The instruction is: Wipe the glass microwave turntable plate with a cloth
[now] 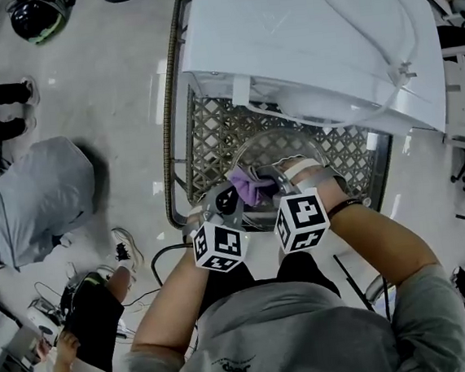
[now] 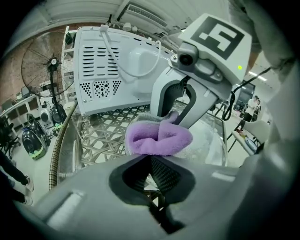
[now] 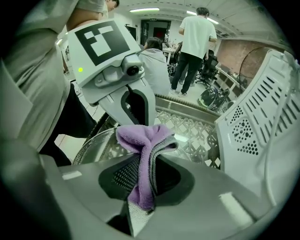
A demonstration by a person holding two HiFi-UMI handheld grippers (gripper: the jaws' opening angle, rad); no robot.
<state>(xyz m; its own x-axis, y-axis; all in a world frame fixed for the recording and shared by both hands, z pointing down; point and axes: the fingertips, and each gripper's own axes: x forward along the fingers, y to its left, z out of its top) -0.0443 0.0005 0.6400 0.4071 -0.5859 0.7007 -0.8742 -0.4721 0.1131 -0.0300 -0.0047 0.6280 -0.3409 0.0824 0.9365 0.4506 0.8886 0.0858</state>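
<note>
- Gripping a fold of the purple cloth (image 3: pixel 143 140), the right gripper (image 3: pixel 143 183) is pressing its fingers tight together on the fabric, and the cloth's grey side is showing along one edge.
- The left gripper (image 2: pixel 152 186) is facing it from the opposite side. Its fingers are appearing closed on the near rim of the glass turntable plate (image 2: pixel 212 137), with the lattice below showing through the glass between them.
- The cloth is bunching up on top of the plate, between the two grippers, which are meeting just beside each other over the plate's near edge.
- The plate is lying flat on a lattice-topped worktop (image 1: pixel 211 138), near the front edge and close to the person's forearms.
- Just behind the plate, a white microwave (image 1: pixel 308 35) is standing on the same worktop, its vented panel and a looped white cable (image 2: pixel 140 58) facing the grippers.
- On the floor to the person's left, a person in a grey top (image 1: pixel 37 200) is bending over, and another person (image 1: pixel 83 334) is sitting lower in the head view among cables.
- Farther off, a standing fan (image 2: pixel 47 65) is showing against a brick wall in the left gripper view.
- A person in a white shirt (image 3: pixel 199 33) is standing with back turned deep in the room in the right gripper view.
</note>
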